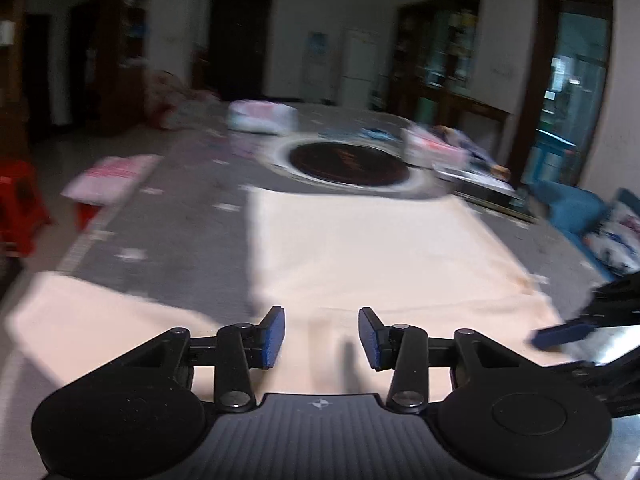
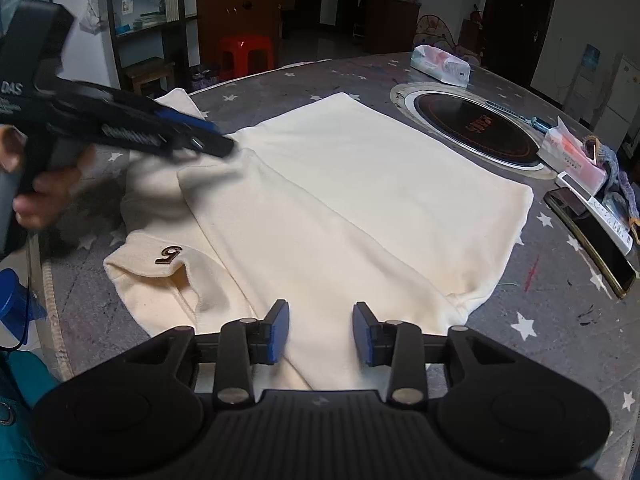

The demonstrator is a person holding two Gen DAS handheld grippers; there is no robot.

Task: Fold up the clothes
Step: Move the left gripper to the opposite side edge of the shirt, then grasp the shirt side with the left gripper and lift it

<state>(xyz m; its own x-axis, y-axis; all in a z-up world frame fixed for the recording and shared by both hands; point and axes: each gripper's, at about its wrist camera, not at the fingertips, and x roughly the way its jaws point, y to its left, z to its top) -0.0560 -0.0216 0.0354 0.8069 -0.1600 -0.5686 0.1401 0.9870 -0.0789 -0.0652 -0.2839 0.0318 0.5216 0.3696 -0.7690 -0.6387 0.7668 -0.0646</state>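
Cream garment (image 2: 352,200) lies flat on the star-print tablecloth (image 2: 560,320), near the inset round hob (image 2: 472,132) — one side already folded in over the body. Right gripper (image 2: 320,330) hovers at the near hem, tongs apart, nothing pinched. Left gripper (image 1: 322,338) also stands apart and empty, over the cloth. Mid-fold, judging by the layout — next move likely needs a fresh pinch on an edge.

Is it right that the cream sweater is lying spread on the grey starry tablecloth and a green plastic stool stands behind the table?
Not quite. The plastic stool is red, not green, as the right wrist view shows. The cream sweater does lie spread on the grey starry tablecloth.
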